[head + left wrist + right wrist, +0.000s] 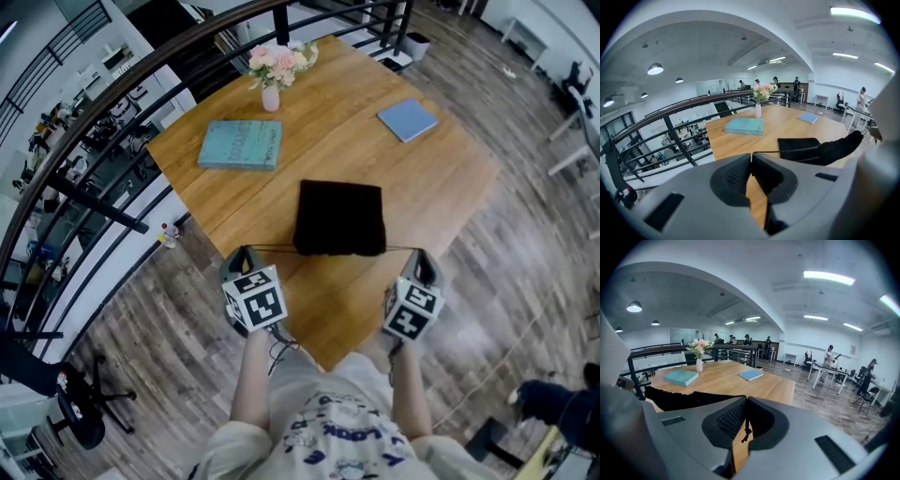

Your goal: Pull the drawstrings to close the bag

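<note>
Wooden surface (pixel 441 178) beside a railing (pixel 112 89) is carrying the black bag (pixel 339 217) at frame centre.
Closed tight, the left claw (pixel 246 253) and right claw (pixel 419 255) are each pinching a taut drawstring (pixel 281 247) end. Pulling evenly outward with the cords level should be cinching best. The book (pixel 241 144) lettering is showing too blurred to read.
</note>
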The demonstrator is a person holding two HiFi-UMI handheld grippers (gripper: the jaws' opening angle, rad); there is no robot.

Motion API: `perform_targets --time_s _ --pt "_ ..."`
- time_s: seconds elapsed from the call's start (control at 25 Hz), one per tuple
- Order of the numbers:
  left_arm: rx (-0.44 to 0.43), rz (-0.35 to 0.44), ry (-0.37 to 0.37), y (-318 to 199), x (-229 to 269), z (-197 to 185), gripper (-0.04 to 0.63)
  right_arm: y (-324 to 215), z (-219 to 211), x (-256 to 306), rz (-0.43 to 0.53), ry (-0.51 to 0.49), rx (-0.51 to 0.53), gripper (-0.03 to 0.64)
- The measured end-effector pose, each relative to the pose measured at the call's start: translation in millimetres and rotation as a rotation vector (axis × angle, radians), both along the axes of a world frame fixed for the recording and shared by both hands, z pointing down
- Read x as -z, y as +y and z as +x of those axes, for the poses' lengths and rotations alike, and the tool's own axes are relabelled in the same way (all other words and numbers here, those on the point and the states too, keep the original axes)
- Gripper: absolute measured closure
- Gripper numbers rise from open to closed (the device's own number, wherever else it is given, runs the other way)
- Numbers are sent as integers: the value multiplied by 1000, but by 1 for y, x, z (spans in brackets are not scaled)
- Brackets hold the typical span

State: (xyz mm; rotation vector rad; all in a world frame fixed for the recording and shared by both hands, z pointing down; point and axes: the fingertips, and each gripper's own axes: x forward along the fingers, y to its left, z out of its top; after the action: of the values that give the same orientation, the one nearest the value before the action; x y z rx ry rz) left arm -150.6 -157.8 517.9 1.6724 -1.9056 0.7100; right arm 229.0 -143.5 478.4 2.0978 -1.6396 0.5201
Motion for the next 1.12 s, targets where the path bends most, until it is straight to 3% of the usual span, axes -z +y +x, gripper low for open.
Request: perform_targets --time_s 0.48,0.92,1.12 --pt "102 89 -8 -19 38 -37 583 -11 20 30 72 39 -98 611" --pt "180 122 -3 -21 47 -64 583 -7 42 51 117 57 -167 611" --pt "207 134 8 -20 54 -72 583 -6 57 72 161 112 -200 611"
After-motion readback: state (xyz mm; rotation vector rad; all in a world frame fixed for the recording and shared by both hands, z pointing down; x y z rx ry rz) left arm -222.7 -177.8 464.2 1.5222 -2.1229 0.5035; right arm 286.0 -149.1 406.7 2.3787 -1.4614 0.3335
